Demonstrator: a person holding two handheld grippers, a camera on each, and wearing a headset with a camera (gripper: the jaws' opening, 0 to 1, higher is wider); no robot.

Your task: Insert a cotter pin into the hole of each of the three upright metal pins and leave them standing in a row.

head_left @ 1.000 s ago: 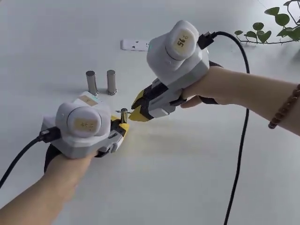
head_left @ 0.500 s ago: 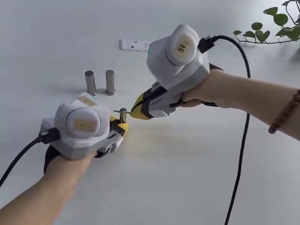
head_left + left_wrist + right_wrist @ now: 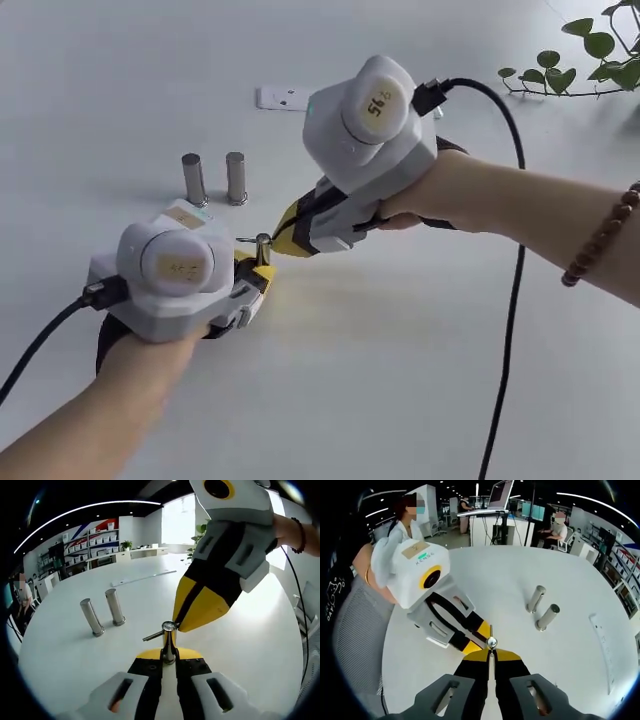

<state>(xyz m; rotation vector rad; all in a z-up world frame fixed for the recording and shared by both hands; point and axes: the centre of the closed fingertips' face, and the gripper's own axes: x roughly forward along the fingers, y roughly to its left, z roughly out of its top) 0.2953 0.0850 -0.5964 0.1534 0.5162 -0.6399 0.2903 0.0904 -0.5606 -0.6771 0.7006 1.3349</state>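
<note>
Your left hand-held gripper [image 3: 169, 656] clamped the short grey metal pin [image 3: 169, 637], your right hand-held gripper [image 3: 491, 653] pinched the thin steel cotter pin [image 3: 152, 636]; pushing askew risked jamming it.

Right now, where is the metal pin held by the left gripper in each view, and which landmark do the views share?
Head view: held pin left of centre, where the left gripper and right gripper meet.
Left gripper view: held pin near centre, upright above that gripper's jaws.
Right gripper view: held pin below centre, at the jaw tips.
Shared landmark: the two free pins side by side.
</note>
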